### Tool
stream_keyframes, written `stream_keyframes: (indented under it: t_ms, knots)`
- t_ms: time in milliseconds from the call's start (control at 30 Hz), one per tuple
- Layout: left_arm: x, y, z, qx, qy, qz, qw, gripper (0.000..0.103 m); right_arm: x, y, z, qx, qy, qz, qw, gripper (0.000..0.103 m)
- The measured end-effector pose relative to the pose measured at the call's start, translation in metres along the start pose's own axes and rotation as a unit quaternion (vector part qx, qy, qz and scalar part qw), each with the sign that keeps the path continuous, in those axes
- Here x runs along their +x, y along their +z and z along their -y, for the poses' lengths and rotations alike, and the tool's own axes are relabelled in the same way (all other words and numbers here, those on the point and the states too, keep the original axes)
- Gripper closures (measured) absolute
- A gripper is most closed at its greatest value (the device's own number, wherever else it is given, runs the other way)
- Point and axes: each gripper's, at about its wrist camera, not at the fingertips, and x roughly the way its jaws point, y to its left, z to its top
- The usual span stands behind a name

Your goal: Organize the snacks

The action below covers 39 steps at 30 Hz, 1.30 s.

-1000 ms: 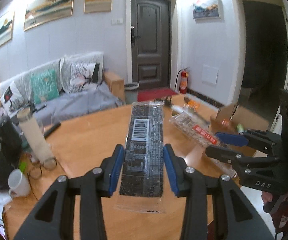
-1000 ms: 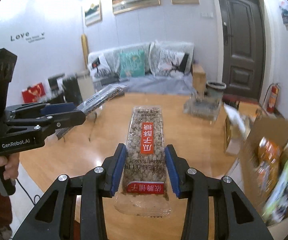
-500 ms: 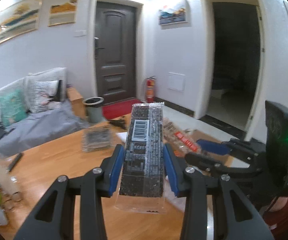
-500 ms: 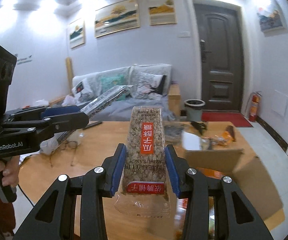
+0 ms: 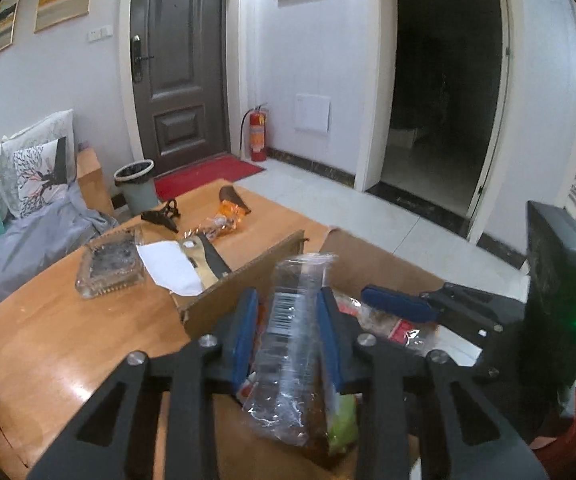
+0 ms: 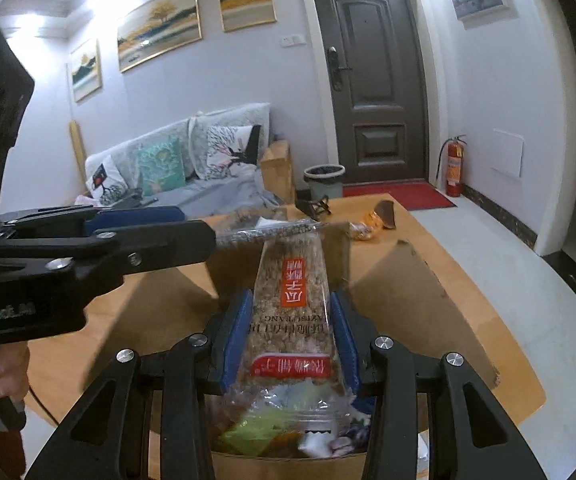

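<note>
Left hand-held gripper (image 5: 285, 340) clamps a clear barcoded snack pack (image 5: 288, 344); right hand-held gripper (image 6: 292, 336) is closed on a seed-brittle pack (image 6: 294, 304). Both packs hang over the open cardboard box (image 6: 420, 300) on the counter (image 5: 67, 332), which holds other blurred snack bags. An ashtray (image 5: 109, 262) and wrappers (image 5: 223, 222) lie beyond.

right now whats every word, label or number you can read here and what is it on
"GenRobot.AI", blurred and cut at the frame edge: body of the left gripper.
"...ZISU TANG", upside down, partly hidden: seed snack pack in the right gripper.
Red labels on that pack: Chinese characters, inverted, unreadable.
Barcode on the dark snack pack: digits too small.
</note>
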Motion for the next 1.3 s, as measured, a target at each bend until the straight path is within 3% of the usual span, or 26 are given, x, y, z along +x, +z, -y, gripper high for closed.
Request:
stream_keyframes:
  t_ms: [100, 200, 300, 400, 533, 800, 900, 1000, 1067, 1200, 1300]
  knots:
    - [0.022, -0.003, -0.006, -0.007, 0.004, -0.029, 0.9996, 0.075, 0.018, -0.002, 0.009, -0.004, -0.011, -0.018, 1.000, 0.079]
    - [0.028, -0.009, -0.014, -0.014, 0.000, -0.035, 0.9993, 0.075, 0.029, -0.005, 0.016, -0.001, -0.008, -0.028, 1.000, 0.079]
    - [0.031, -0.011, -0.017, -0.011, 0.000, -0.037, 0.9993, 0.065, 0.033, -0.008, 0.018, 0.000, -0.008, -0.031, 0.999, 0.078]
    - [0.025, -0.010, -0.019, -0.010, 0.002, -0.026, 0.9996, 0.050, 0.034, -0.006, 0.021, 0.013, -0.005, -0.031, 0.999, 0.066]
    - [0.013, -0.008, -0.022, -0.012, 0.003, -0.017, 0.9998, 0.038, 0.028, -0.007, 0.021, 0.012, -0.001, -0.026, 1.000, 0.062]
    - [-0.030, -0.005, -0.031, -0.024, 0.007, 0.019, 0.9995, 0.019, 0.005, 0.000, 0.001, -0.010, 0.002, -0.006, 1.000, 0.039]
    - [-0.053, -0.005, -0.034, -0.025, 0.011, 0.037, 0.9989, 0.014, -0.006, 0.002, -0.007, -0.020, 0.003, 0.000, 1.000, 0.036]
    - [-0.080, -0.008, -0.040, -0.028, 0.018, 0.060, 0.9977, 0.003, -0.020, 0.006, -0.022, -0.032, 0.002, 0.014, 0.999, 0.020]
    - [-0.099, -0.012, -0.044, -0.030, 0.025, 0.075, 0.9964, 0.001, -0.029, 0.009, -0.031, -0.042, 0.005, 0.021, 0.999, 0.017]
    - [-0.131, -0.027, -0.057, -0.037, 0.051, 0.101, 0.9929, 0.001, -0.045, 0.014, -0.048, -0.052, 0.025, 0.044, 0.997, 0.000]
    - [-0.147, -0.040, -0.068, -0.051, 0.082, 0.113, 0.9889, 0.001, -0.053, 0.016, -0.059, -0.060, 0.050, 0.060, 0.995, 0.000]
